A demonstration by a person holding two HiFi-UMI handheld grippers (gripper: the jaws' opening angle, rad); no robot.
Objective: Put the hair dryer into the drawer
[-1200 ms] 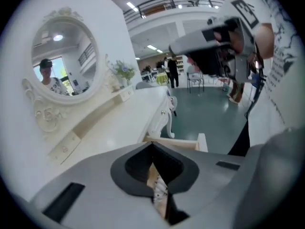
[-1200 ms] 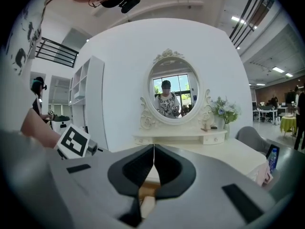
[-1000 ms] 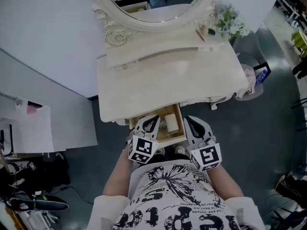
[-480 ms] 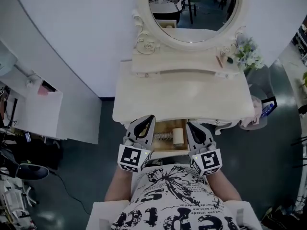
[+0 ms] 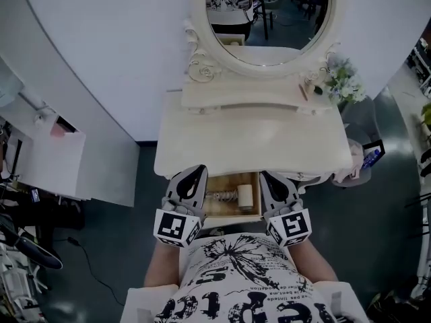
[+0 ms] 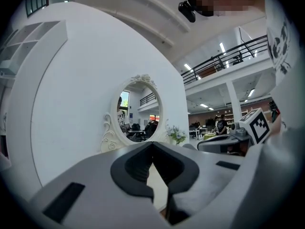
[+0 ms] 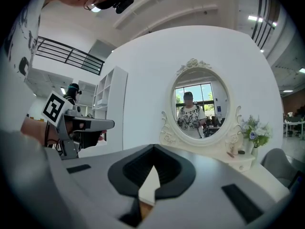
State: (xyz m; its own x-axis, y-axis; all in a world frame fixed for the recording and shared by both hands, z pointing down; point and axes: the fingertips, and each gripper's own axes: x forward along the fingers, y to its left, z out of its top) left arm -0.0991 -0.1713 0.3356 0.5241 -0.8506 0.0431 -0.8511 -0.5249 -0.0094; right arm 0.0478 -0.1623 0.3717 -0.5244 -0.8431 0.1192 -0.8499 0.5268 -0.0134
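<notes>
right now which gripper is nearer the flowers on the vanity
Right. In the head view the right gripper is below and left of the flowers; the left gripper is farther left, beyond the open drawer.

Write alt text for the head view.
A person holds the left gripper and right gripper, both shut and empty, flanking an open drawer containing a hair dryer, in a cream dressing table with an oval mirror.
</notes>
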